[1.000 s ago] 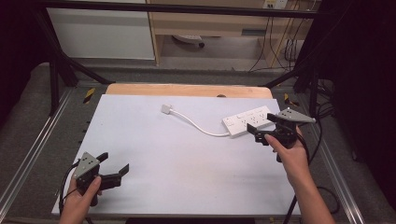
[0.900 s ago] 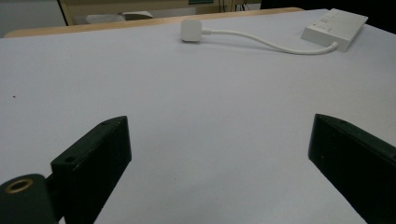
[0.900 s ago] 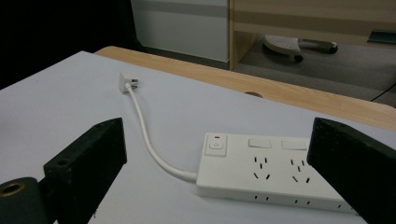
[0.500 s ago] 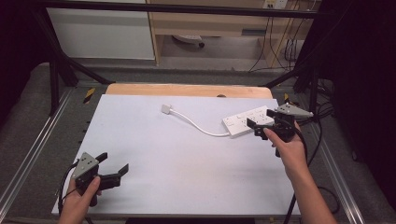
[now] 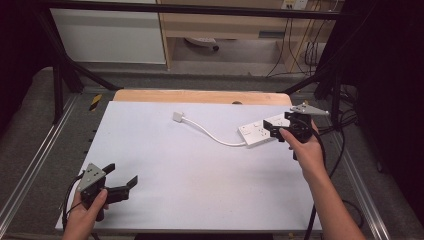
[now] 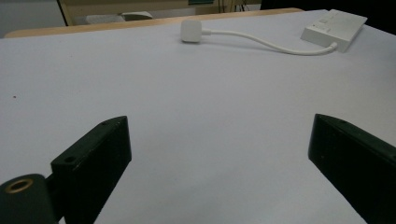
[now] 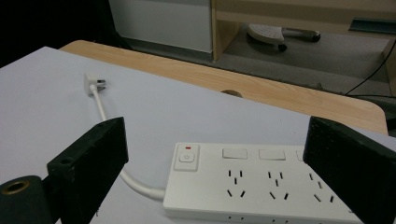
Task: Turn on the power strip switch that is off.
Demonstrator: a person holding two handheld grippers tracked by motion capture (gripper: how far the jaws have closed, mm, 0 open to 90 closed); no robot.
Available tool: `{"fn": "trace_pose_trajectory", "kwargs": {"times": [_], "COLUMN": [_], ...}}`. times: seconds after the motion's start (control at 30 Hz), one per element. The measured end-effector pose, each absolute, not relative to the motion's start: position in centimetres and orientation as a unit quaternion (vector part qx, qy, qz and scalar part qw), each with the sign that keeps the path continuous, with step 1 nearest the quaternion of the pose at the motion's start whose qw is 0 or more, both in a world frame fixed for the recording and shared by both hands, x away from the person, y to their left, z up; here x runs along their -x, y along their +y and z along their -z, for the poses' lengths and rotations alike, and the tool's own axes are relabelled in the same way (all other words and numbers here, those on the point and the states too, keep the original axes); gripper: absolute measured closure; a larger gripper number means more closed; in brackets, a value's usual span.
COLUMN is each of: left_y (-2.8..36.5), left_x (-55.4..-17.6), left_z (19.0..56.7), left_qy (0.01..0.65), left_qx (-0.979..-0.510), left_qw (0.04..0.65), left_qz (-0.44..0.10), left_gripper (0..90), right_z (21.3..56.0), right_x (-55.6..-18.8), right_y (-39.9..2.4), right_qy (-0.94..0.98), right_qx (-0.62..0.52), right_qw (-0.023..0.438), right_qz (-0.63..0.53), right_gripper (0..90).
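Observation:
A white power strip (image 5: 260,131) lies at the right of the white table, several sockets and a switch with a red light (image 7: 187,157) on its top. Its white cable (image 5: 212,135) curves left to a white plug (image 5: 178,117) lying flat. My right gripper (image 5: 277,125) hovers open over the strip's right half, jaws on either side of it and touching nothing; the strip (image 7: 261,189) sits just below them. My left gripper (image 5: 121,173) rests open near the front left corner, nothing between its jaws. From there, the plug (image 6: 191,31) and strip (image 6: 334,28) lie far ahead.
The white table top (image 5: 190,175) is bordered by a wooden strip (image 5: 200,96) with a round hole (image 7: 232,93) along the far edge. Metal rails (image 5: 30,160) run down both sides. Dark cables (image 5: 340,130) hang off the right edge.
My right gripper has drifted slightly farther back and to the right over the power strip. The left gripper, strip and plug have stayed put.

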State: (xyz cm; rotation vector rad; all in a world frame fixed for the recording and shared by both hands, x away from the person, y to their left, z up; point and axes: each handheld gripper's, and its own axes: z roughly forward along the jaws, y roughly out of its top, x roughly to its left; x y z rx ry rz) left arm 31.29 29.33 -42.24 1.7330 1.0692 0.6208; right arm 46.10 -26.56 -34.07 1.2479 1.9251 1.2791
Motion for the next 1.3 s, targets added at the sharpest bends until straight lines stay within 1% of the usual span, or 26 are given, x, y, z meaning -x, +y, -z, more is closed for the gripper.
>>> {"fn": "trace_pose_trajectory", "kwargs": {"times": [0.33, 1.13, 1.3], "left_y": [29.3, 29.3, 29.3], "left_x": [-31.4, -31.4, -31.5], "left_z": [42.3, 42.6, 42.6], "left_qy": [0.44, 0.441, 0.441], "left_qx": [-0.713, -0.718, -0.718], "left_qw": [0.484, 0.478, 0.477], "left_qz": [-0.254, -0.247, -0.247], "left_gripper": [6.1, 6.2, 6.2], "right_z": [35.1, 37.6, 38.2], "right_x": [-48.6, -51.7, -52.2], "right_y": [-26.3, -25.9, -25.9], "right_qy": [0.709, 0.7, 0.701], "right_qx": [-0.472, -0.497, -0.502], "right_qw": [0.255, 0.256, 0.253], "right_qz": [-0.458, -0.444, -0.438], "right_gripper": [7.1, 8.4, 14.9]}}
